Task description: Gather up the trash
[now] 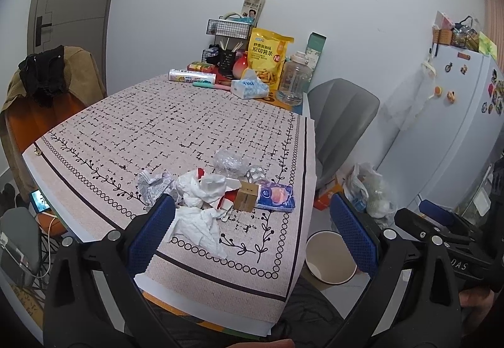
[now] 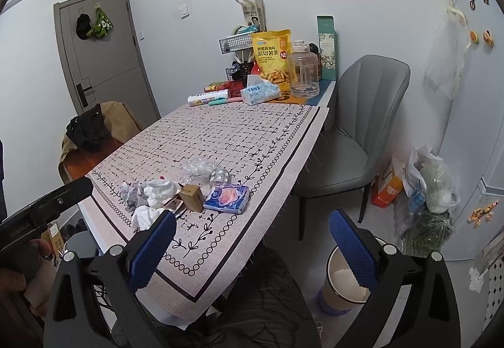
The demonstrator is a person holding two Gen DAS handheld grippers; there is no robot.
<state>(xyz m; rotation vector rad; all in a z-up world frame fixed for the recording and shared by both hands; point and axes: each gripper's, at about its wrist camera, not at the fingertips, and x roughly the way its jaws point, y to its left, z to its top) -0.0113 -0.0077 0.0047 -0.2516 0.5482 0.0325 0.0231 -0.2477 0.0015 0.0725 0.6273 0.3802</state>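
Observation:
A heap of trash lies near the table's front edge: crumpled white tissues (image 1: 201,190) (image 2: 157,190), a small brown carton (image 1: 246,196) (image 2: 193,197), a blue wet-wipe pack (image 1: 274,196) (image 2: 227,198), a crushed clear plastic bottle (image 1: 231,161) (image 2: 200,170) and a crumpled printed wrapper (image 1: 152,185) (image 2: 132,194). A flat tissue (image 1: 198,226) lies closest to me. My left gripper (image 1: 252,231) stands open just in front of the heap, nothing between its fingers. My right gripper (image 2: 252,241) is open too, hanging over the table's corner. A cream waste bin (image 1: 330,258) (image 2: 343,282) stands on the floor to the right.
The patterned tablecloth (image 1: 189,127) (image 2: 239,134) covers the table. Snacks, a tissue box (image 1: 250,89) and a water jug (image 1: 294,78) crowd the far end. A grey chair (image 2: 356,134) stands right, an orange chair with clothes (image 1: 41,86) left. Bags (image 2: 431,187) lie by the fridge.

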